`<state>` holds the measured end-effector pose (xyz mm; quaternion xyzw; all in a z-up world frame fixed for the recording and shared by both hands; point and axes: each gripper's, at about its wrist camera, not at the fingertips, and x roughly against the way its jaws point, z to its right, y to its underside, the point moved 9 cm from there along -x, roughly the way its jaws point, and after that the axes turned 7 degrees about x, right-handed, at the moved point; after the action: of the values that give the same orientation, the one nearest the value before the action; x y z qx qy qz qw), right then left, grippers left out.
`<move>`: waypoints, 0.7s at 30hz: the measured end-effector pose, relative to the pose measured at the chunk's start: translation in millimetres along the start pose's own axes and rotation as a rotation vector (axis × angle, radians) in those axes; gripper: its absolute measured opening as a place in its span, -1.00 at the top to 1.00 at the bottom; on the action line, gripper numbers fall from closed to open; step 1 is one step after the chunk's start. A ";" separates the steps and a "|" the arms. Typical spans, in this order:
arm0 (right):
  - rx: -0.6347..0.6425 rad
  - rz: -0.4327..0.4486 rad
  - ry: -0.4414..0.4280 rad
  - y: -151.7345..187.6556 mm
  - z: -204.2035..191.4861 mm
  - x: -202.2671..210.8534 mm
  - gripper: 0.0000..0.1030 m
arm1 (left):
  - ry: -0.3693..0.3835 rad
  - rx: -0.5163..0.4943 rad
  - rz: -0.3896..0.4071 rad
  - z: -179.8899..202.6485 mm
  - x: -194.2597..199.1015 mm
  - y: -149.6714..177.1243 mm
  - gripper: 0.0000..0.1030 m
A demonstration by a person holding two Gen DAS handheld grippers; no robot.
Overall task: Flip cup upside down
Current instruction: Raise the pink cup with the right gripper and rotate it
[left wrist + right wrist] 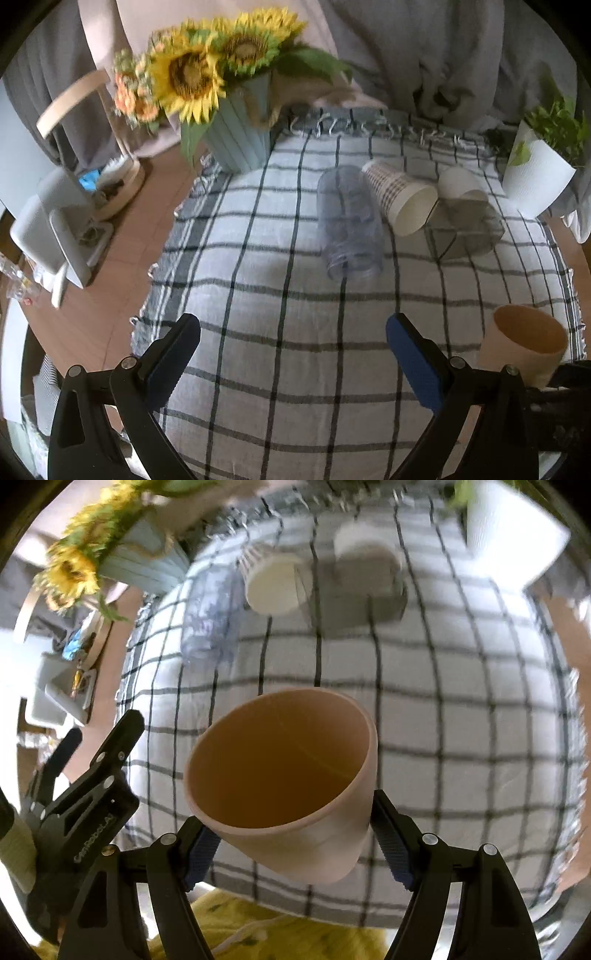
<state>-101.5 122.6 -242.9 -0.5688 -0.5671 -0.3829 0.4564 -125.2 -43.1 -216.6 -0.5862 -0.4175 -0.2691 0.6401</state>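
Observation:
My right gripper (293, 834) is shut on a beige cup (288, 786) and holds it tilted above the checked cloth, its mouth facing the camera and upward. The same cup (524, 343) shows at the lower right of the left wrist view. My left gripper (293, 332) is open and empty over the cloth. A clear plastic cup (349, 221), a patterned paper cup (399, 195) and a white cup (458, 182) inside a clear one lie on their sides at the back.
A checked cloth (258, 295) covers the table. A blue pot of sunflowers (240, 136) stands at the back left, a white plant pot (535, 177) at the back right. Clutter lies on the wooden table at the left (74, 221).

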 end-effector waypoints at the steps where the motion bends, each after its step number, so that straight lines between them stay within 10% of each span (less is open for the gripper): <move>1: -0.018 -0.007 0.002 -1.5 0.6 -4.7 -0.47 | -0.005 0.002 -0.009 -2.1 -3.4 0.7 -0.99; 21: -0.122 0.005 0.039 -39.7 13.4 -51.5 -0.45 | -0.053 -0.027 -0.081 4.3 -33.2 9.9 -0.99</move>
<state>-145.3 117.7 -292.6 -0.5894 -0.5324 -0.4263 0.4328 -134.7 -42.0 -250.1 -0.5842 -0.4542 -0.2848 0.6093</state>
